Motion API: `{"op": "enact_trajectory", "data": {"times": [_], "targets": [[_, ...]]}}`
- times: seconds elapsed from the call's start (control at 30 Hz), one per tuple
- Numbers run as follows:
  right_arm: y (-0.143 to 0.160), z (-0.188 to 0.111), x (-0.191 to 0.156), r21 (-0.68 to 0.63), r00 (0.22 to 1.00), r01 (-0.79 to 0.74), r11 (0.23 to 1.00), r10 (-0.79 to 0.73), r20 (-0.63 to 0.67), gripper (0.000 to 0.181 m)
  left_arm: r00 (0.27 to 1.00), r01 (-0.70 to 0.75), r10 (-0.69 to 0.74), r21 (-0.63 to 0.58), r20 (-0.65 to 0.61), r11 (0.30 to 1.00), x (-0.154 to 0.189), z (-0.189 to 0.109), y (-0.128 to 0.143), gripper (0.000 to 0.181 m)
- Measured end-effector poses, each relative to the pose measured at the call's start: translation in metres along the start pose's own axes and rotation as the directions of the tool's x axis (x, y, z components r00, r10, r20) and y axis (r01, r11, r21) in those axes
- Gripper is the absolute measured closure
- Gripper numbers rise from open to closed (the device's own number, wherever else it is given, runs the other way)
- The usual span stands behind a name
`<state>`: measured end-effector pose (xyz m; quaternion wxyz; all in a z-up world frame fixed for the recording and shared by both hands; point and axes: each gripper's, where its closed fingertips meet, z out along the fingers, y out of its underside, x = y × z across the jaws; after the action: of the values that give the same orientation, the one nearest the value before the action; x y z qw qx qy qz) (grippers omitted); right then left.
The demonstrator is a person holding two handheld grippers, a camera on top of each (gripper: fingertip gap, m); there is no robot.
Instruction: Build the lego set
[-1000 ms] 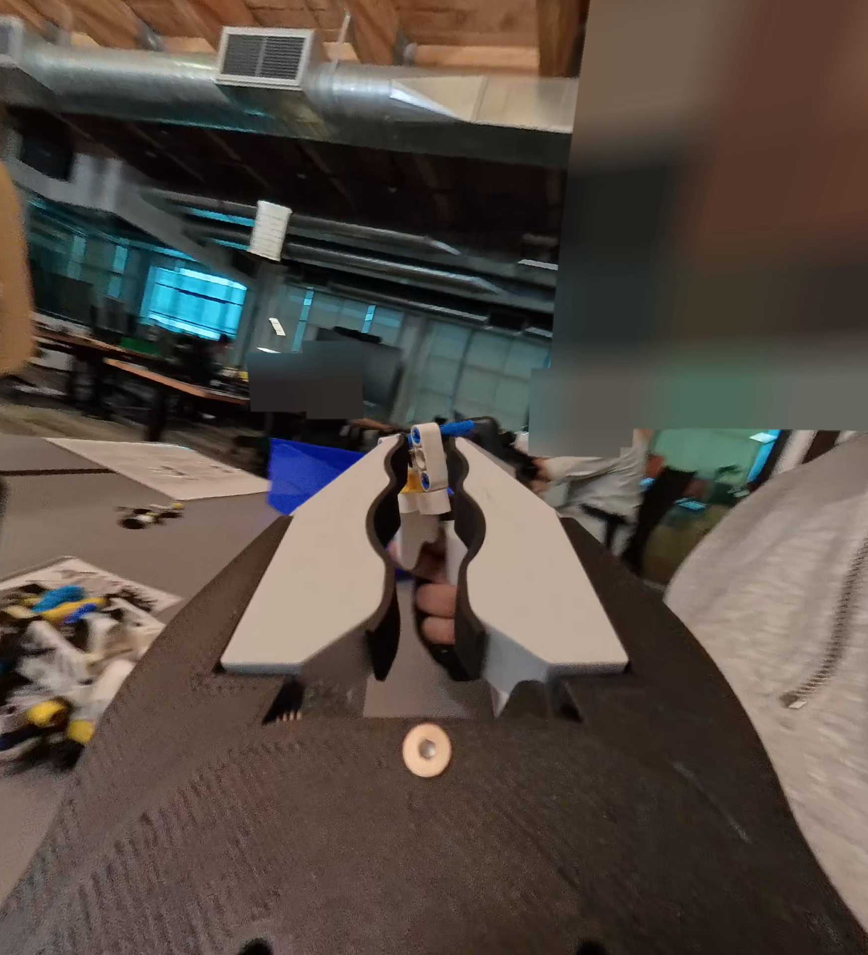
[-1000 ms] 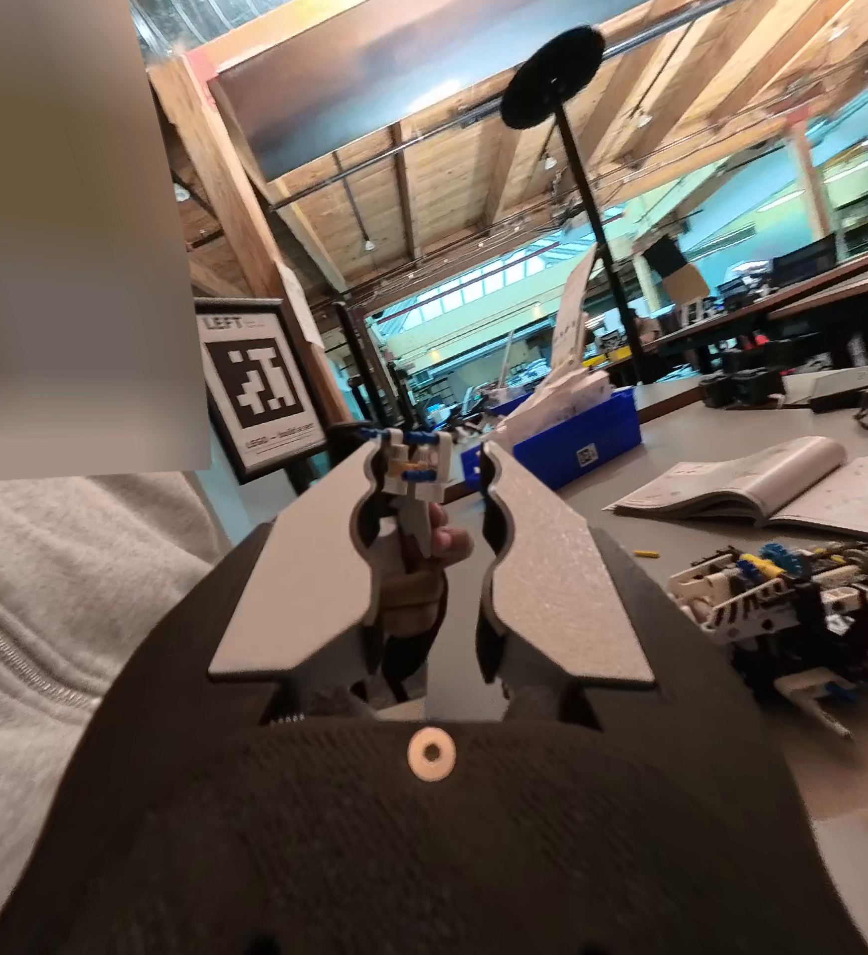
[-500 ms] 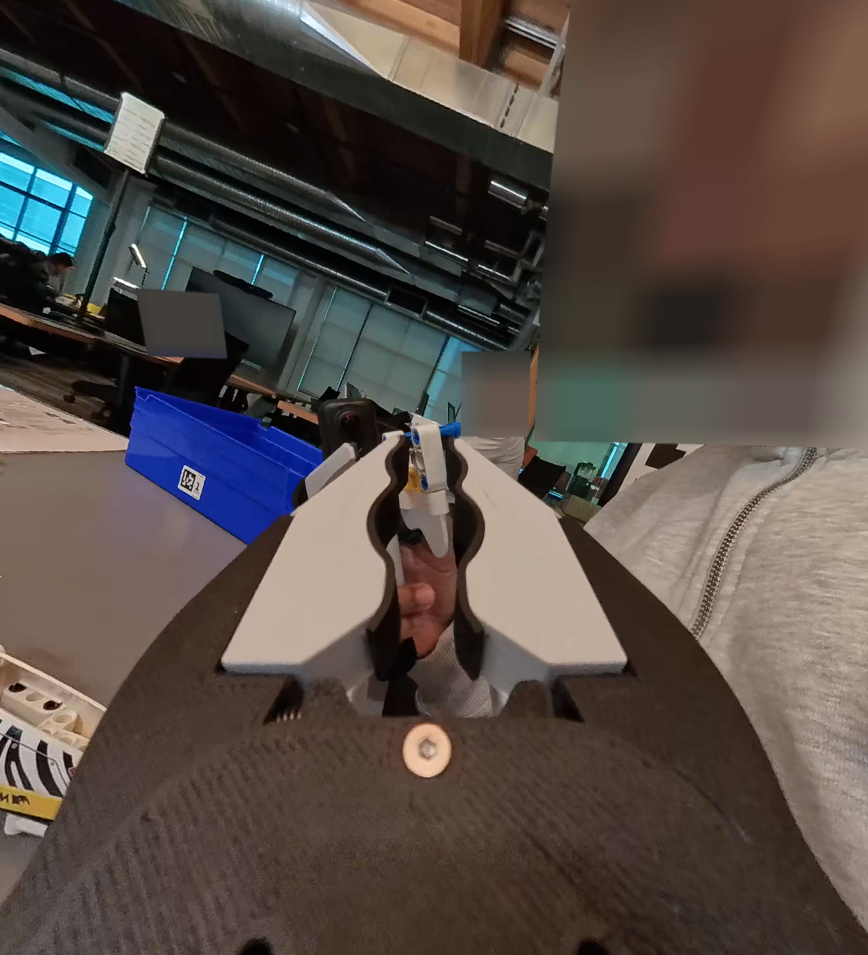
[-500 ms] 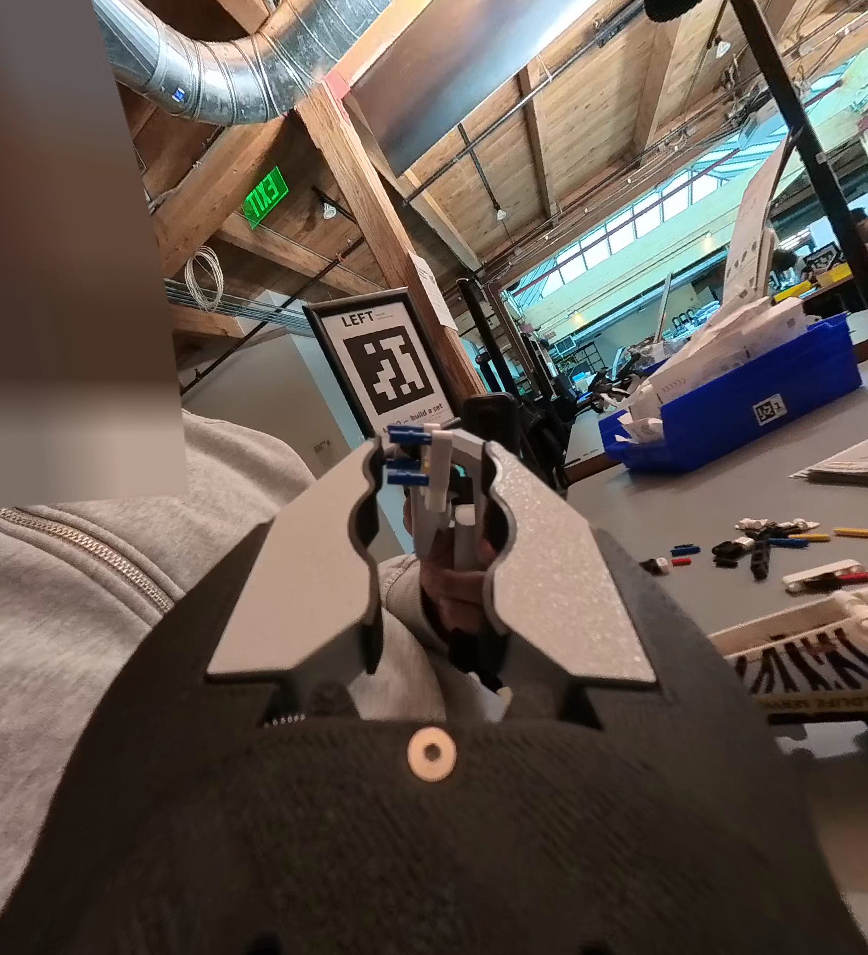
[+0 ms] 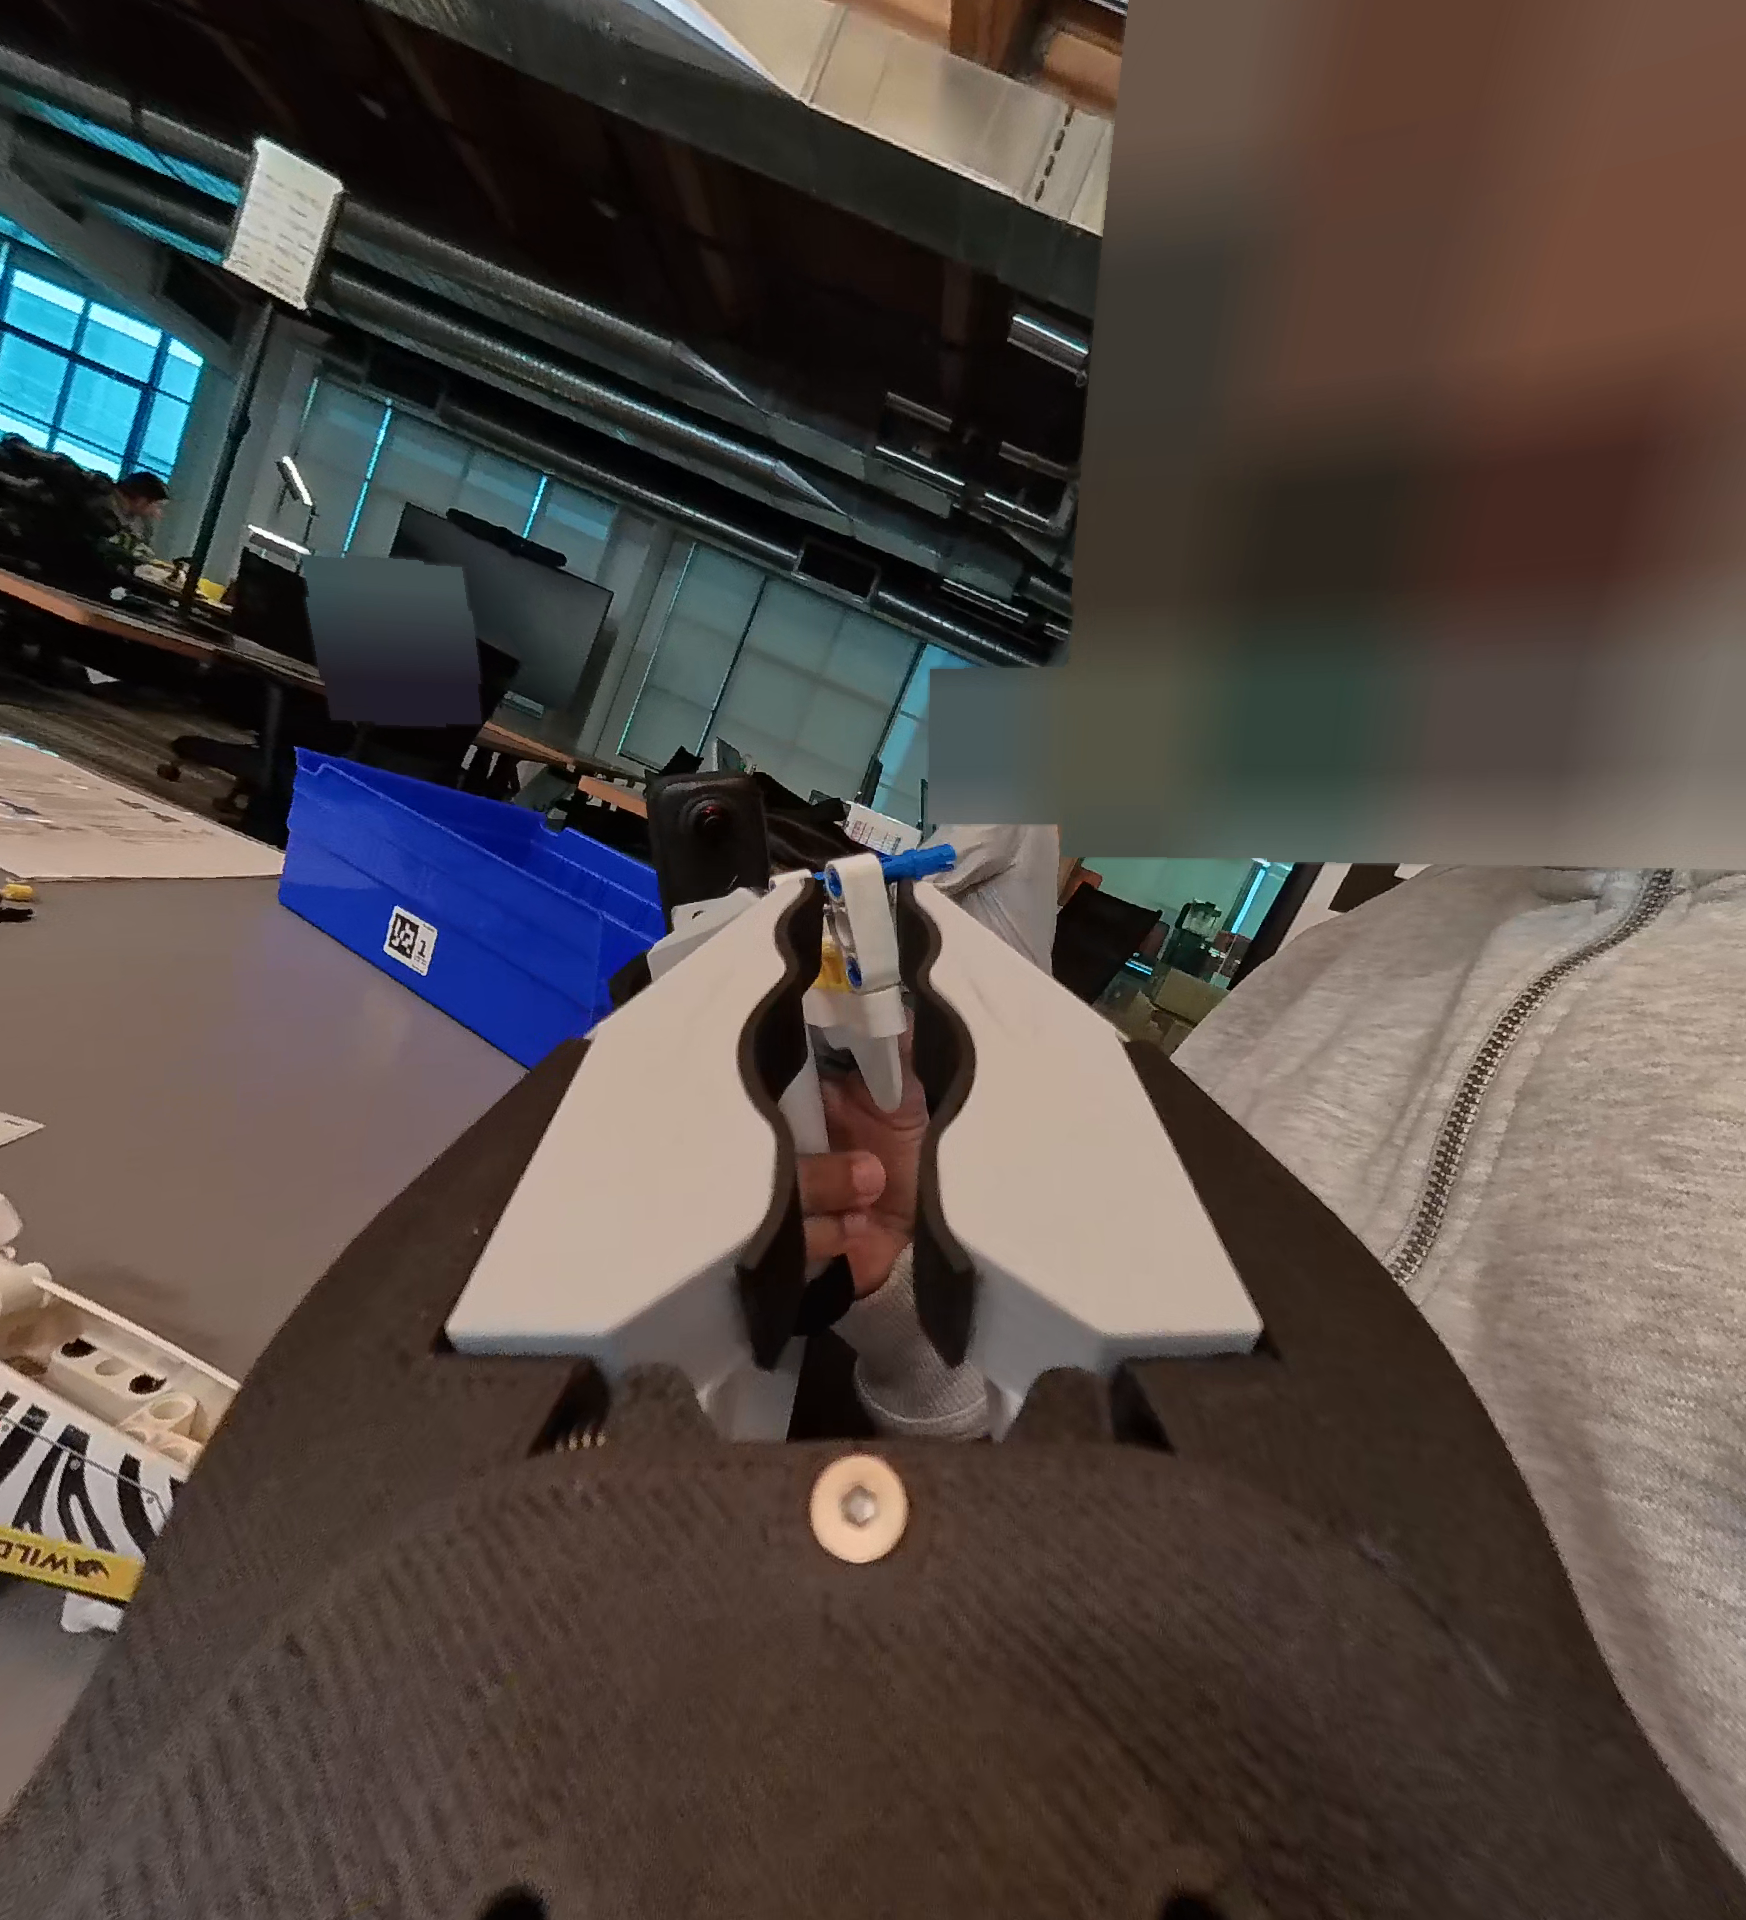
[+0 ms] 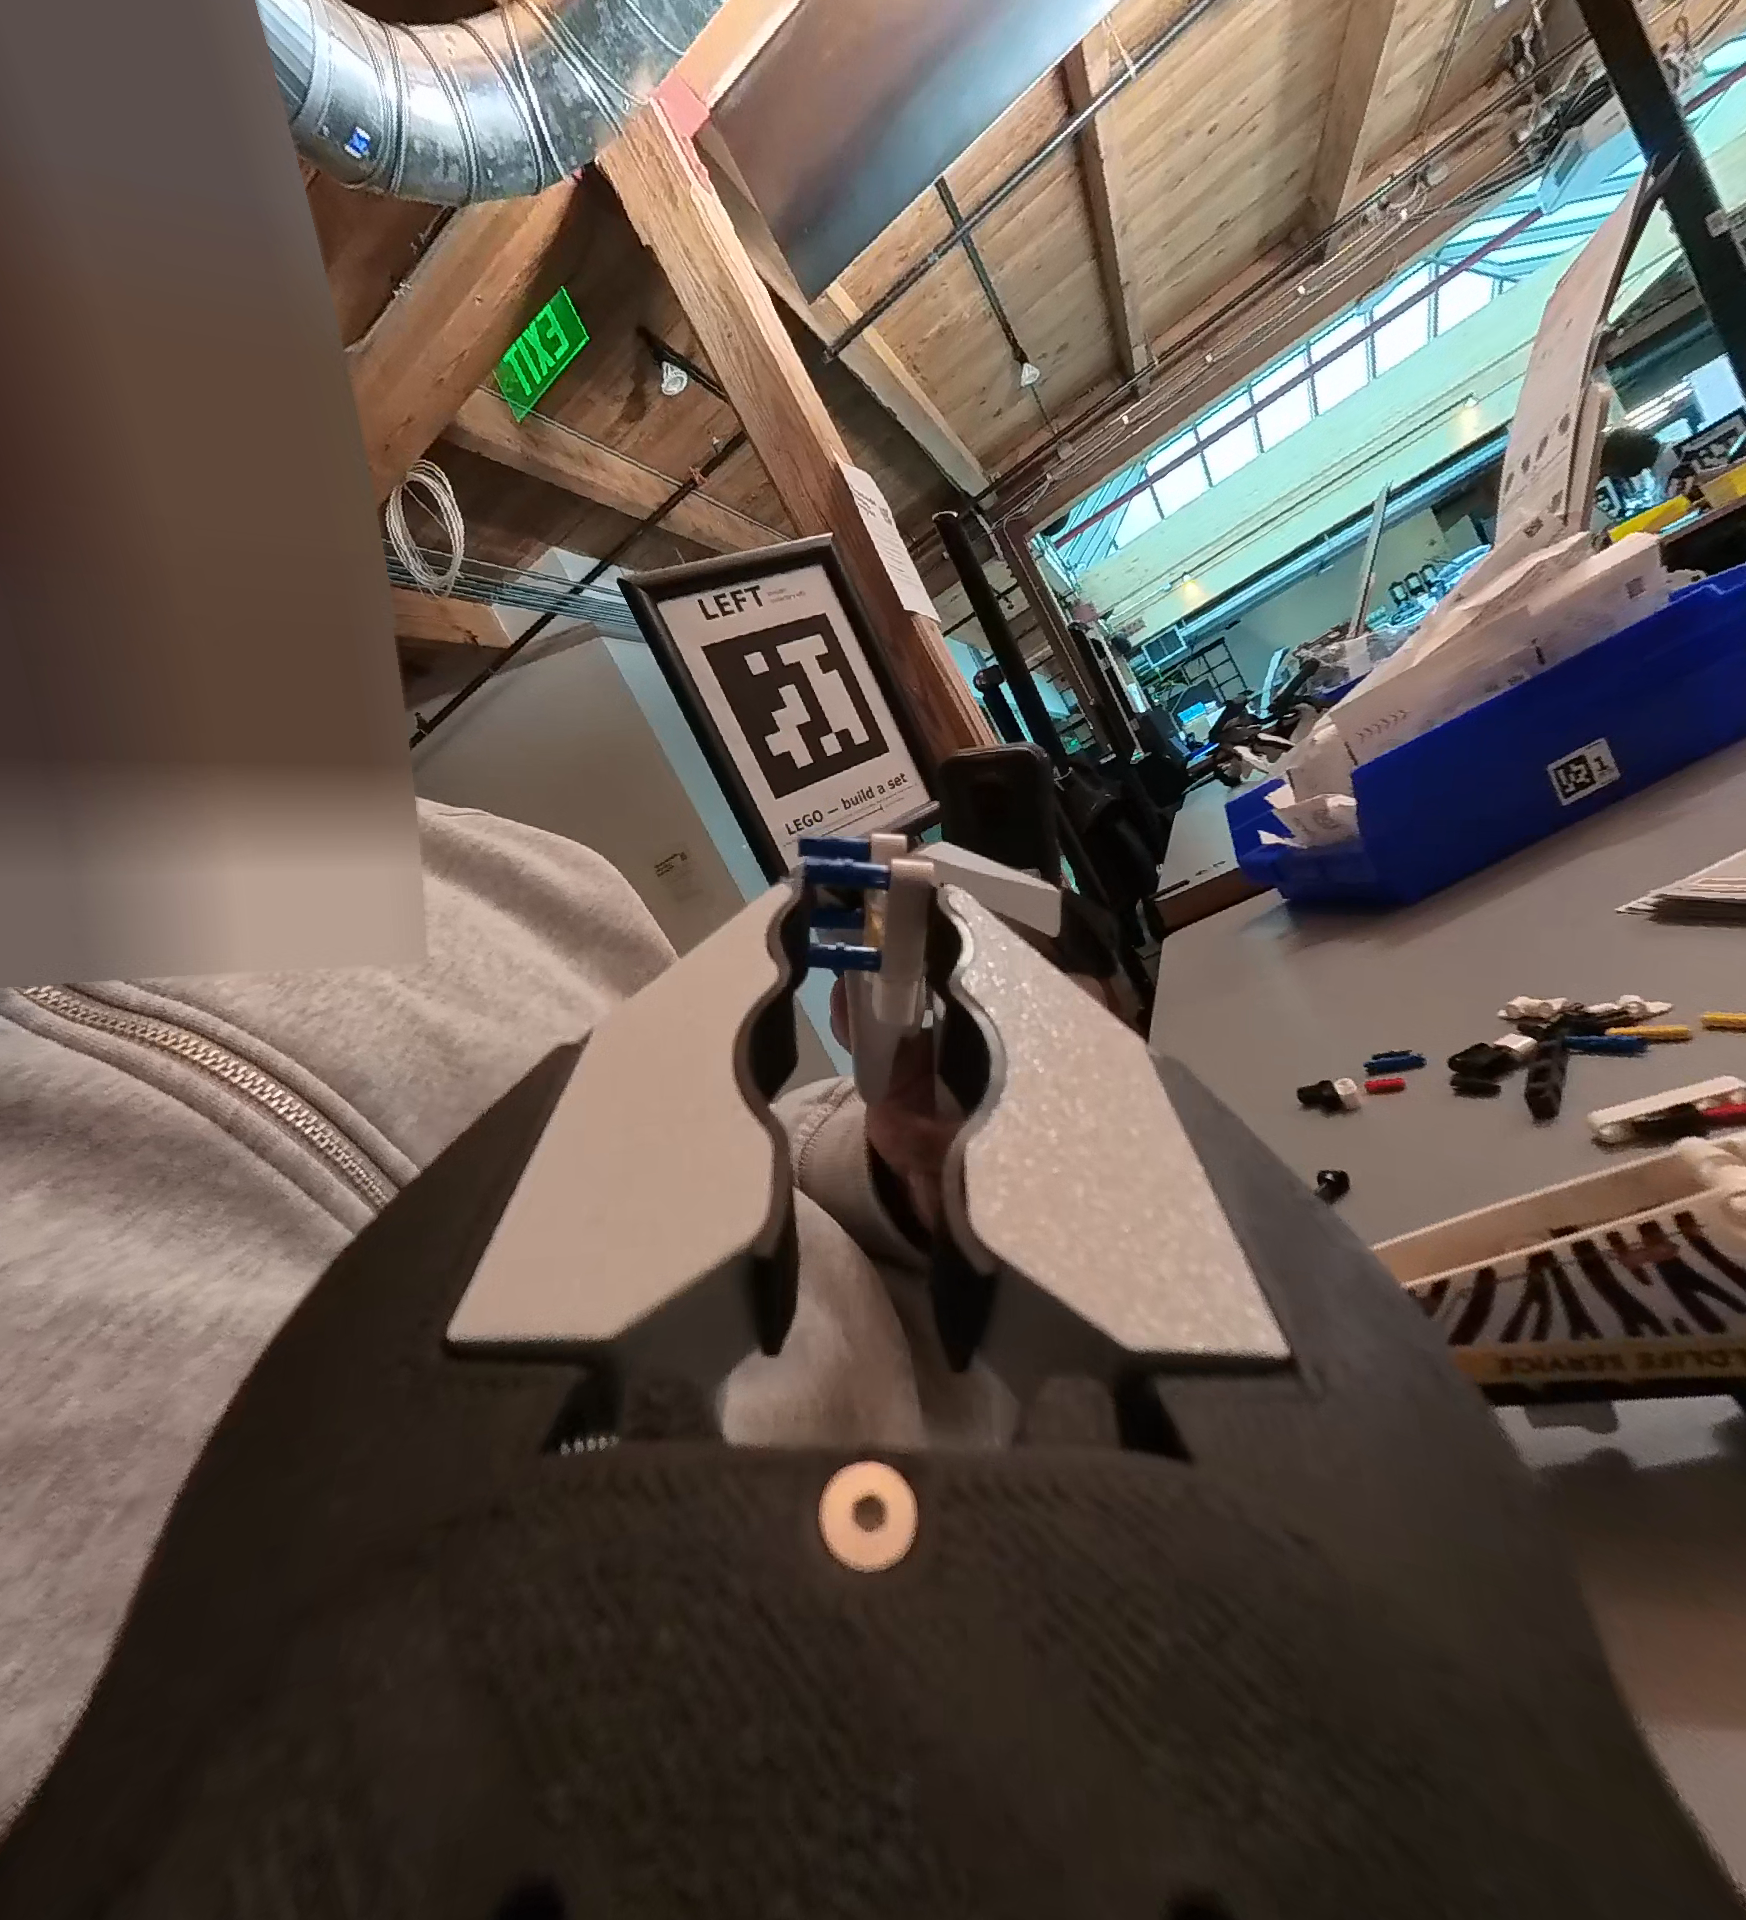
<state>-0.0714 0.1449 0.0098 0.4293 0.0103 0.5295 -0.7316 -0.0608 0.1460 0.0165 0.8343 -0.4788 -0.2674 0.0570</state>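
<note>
Both grippers meet in the air over the surface (image 6: 1316, 935), near the person's chest. The left gripper (image 5: 853, 914) has its jaws closed on the small white piece with blue pins (image 5: 864, 935); the right gripper (image 6: 874, 914) has narrowed around the same piece since a second ago, when it stood wider. Judged best: steady squeeze, pins aligned.

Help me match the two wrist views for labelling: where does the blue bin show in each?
Left wrist view: blue bin on the table, left of centre, behind the left gripper.
Right wrist view: bin at the right edge, stuffed with white papers.
Shared landmark: the zebra-striped model on the table.
</note>
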Motion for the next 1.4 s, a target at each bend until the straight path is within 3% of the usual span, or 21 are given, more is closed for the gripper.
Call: {"op": "enact_trajectory", "data": {"times": [0.07, 0.1, 0.33, 0.5, 0.6, 1.0, 1.4], "targets": [[0.002, -0.001, 0.001, -0.011, 1.000, 0.010, 1.000, -0.010, -0.011, 0.162, 1.000, 0.003, -0.003, 0.001, -0.001, 1.000, 0.000, 0.000, 0.001, 0.171], [0.003, -0.002, 0.003, -0.019, 0.999, 0.020, 1.000, -0.020, -0.028, 0.177, 1.000, 0.006, -0.006, 0.001, -0.007, 1.000, 0.001, 0.000, 0.001, 0.172], [0.002, -0.002, 0.005, -0.011, 0.996, 0.064, 0.998, -0.064, -0.055, 0.176, 0.999, -0.030, 0.030, -0.009, 0.016, 1.000, -0.001, -0.001, 0.001, 0.172], [-0.001, -0.003, -0.003, 0.030, 0.999, 0.020, 0.999, -0.021, 0.025, 0.141, 0.998, -0.057, 0.057, -0.023, 0.019, 0.998, 0.002, 0.000, 0.001, 0.173], [-0.005, -0.006, -0.002, 0.051, 1.000, -0.004, 0.999, 0.003, 0.025, 0.136, 0.997, -0.073, 0.074, -0.029, 0.028, 0.997, 0.002, -0.001, 0.001, 0.173], [0.000, -0.006, -0.006, 0.024, 0.999, -0.034, 0.999, 0.033, 0.043, 0.157, 0.949, -0.280, 0.299, -0.169, 0.101, 0.945, -0.001, 0.005, 0.011, 0.173], [0.004, -0.008, -0.005, -0.013, 1.000, -0.017, 1.000, 0.017, 0.014, 0.158, 0.945, -0.283, 0.306, -0.176, 0.118, 0.943, -0.003, 0.004, 0.013, 0.174]]}}
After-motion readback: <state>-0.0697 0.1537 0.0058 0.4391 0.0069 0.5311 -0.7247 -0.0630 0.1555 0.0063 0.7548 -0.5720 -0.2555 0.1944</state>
